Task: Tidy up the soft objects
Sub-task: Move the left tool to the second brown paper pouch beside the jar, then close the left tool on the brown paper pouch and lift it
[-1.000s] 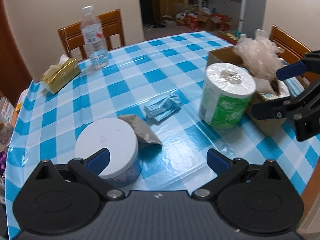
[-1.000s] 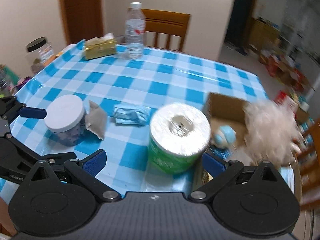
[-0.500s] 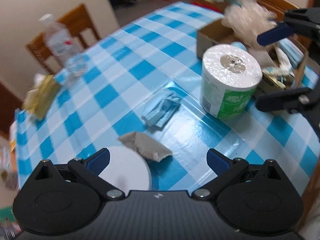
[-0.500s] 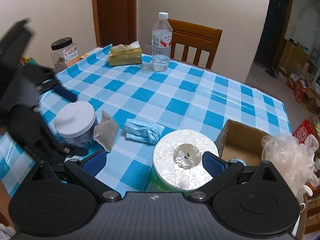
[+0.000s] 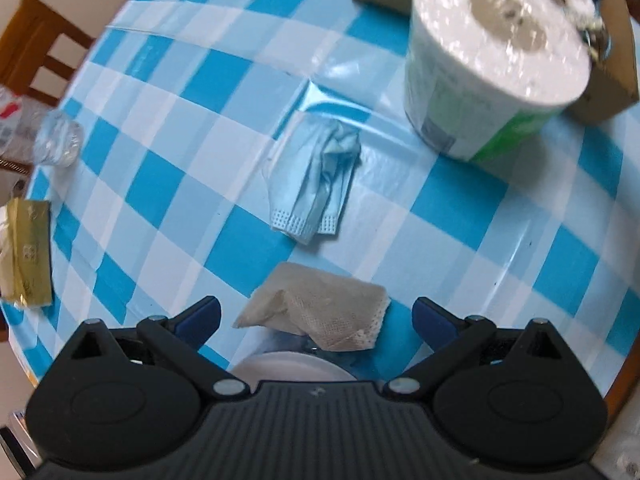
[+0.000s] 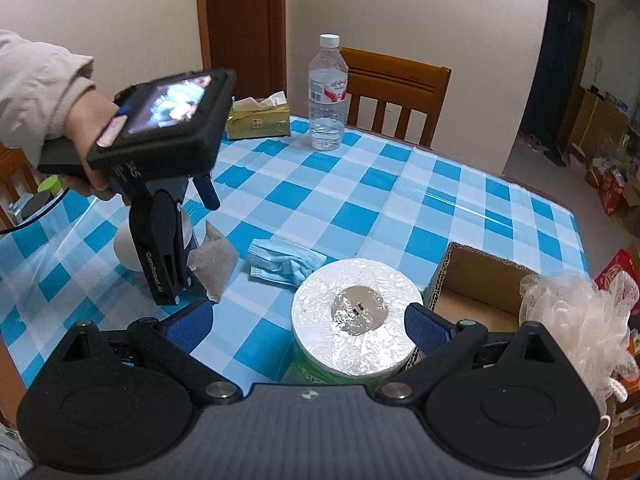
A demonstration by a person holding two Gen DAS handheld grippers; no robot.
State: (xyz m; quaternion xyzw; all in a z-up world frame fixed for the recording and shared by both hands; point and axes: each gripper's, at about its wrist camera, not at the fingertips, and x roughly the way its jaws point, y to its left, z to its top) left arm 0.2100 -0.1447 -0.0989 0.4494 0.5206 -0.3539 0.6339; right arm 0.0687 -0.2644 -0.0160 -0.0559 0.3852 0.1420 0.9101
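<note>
A grey fabric pouch (image 5: pixel 320 307) leans on a white-lidded jar (image 5: pixel 294 366); my left gripper (image 5: pixel 316 316) is open, tilted down just above it, a finger on each side. The pouch also shows in the right wrist view (image 6: pixel 214 262). A crumpled blue face mask (image 5: pixel 318 178) lies beyond it, also in the right wrist view (image 6: pixel 286 264). A wrapped toilet paper roll (image 6: pixel 354 326) stands by the cardboard box (image 6: pixel 478 280). My right gripper (image 6: pixel 308 324) is open above the roll. A white mesh puff (image 6: pixel 580 320) sits at the box.
A water bottle (image 6: pixel 328 94), a gold tissue pack (image 6: pixel 260 120) and a wooden chair (image 6: pixel 396 96) are at the table's far side. The left gripper's body (image 6: pixel 160 184) and the hand holding it are at the left. The checked tablecloth (image 6: pixel 360 200) covers the table.
My left gripper has tilted down and moved in over the jar and the grey pouch. My right gripper has drawn back and up; the roll sits between its fingers in view.
</note>
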